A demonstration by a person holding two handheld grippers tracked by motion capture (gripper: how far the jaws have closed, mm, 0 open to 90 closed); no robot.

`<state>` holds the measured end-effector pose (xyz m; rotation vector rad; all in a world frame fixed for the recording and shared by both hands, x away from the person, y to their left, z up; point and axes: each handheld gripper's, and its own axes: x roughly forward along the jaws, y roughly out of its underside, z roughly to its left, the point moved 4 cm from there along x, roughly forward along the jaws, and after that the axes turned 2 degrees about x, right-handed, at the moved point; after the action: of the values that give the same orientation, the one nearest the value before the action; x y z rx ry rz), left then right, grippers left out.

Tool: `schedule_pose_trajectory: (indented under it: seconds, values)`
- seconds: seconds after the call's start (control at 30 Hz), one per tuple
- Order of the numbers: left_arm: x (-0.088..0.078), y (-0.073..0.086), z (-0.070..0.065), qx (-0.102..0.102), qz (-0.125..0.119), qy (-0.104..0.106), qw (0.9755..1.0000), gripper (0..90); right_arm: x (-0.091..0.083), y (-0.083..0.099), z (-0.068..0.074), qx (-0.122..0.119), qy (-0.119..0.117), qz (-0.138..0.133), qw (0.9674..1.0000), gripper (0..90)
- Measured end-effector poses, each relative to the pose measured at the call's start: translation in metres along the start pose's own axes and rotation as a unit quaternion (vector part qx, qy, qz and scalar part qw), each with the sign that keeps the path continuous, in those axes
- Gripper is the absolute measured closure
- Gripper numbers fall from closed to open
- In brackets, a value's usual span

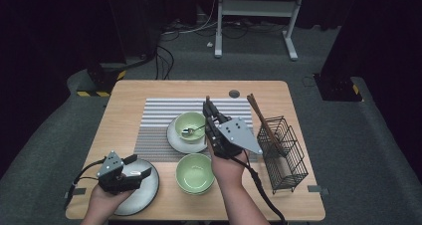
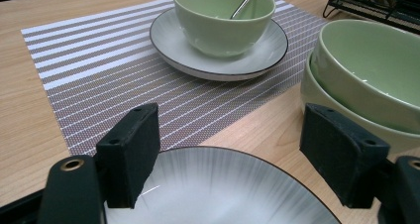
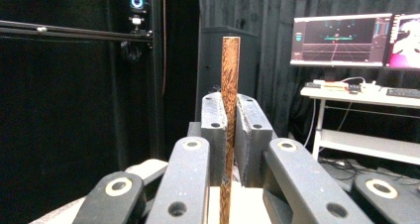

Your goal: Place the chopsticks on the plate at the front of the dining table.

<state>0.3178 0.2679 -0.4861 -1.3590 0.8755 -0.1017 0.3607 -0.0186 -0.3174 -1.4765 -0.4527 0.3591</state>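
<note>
Nearest the person, the left gripper (image 1: 133, 171) hangs over the grey plate (image 1: 144, 192) at the table's front left corner, jaws spread wide with nothing between them; in the left gripper view the plate's rim (image 2: 257, 159) lies just under the two pads. Just right of the plate stand two stacked green bowls (image 1: 195, 172).

Further in, the right gripper (image 1: 208, 105) is clenched on a brown chopstick (image 3: 229, 110). The right gripper view shows the stick pinched upright between the pads, its top end well above them. In the high view the stick's tip (image 1: 207, 99) pokes out past the jaws, over the striped mat (image 1: 154, 120) and just beside the bowl (image 1: 190, 125) that sits on a saucer (image 1: 174, 138) with a spoon (image 1: 191, 131) in it.

Farther right, the wire rack (image 1: 283, 153) holds more chopsticks (image 1: 263, 123) leaning out of it.

The step in hand looks like laying the place setting: a chopstick is being carried to the mat. Next the stick must be tipped level and lowered onto the mat beside the saucer, clear of the spoon handle, before the jaws let go.
</note>
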Motion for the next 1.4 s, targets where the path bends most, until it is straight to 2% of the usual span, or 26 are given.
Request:
schedule_pose_trajectory:
  seconds: [0.3, 0.4, 0.53, 0.67, 0.8, 1.4]
  values:
    - [-0.002, 0.000, 0.001, 0.003, -0.007, 0.000, 1.0000, 24.4, 0.005, 0.002, 0.015, 0.002, -0.012, 0.002, 0.9999, 83.6]
    - [-0.002, -0.002, 0.002, -0.005, -0.010, 0.001, 0.9999, 24.5, 0.007, 0.003, 0.020, 0.000, -0.016, 0.001, 0.9999, 83.6]
    - [-0.003, -0.002, 0.001, -0.001, -0.012, 0.002, 0.9999, 24.6, 0.009, 0.007, 0.026, 0.008, -0.022, 0.002, 0.9997, 83.5]
    - [-0.003, -0.003, 0.001, -0.007, -0.016, 0.006, 0.9998, 26.1, 0.011, 0.011, 0.032, 0.010, -0.028, 0.004, 0.9996, 83.5]
    - [-0.002, -0.002, 0.000, -0.003, -0.015, 0.008, 0.9999, 26.8, 0.013, 0.013, 0.037, 0.010, -0.033, 0.005, 0.9994, 83.6]
    - [0.000, -0.010, -0.005, -0.006, -0.032, 0.016, 0.9993, 28.3, 0.013, 0.018, 0.047, 0.018, -0.050, 0.005, 0.9986, 83.6]
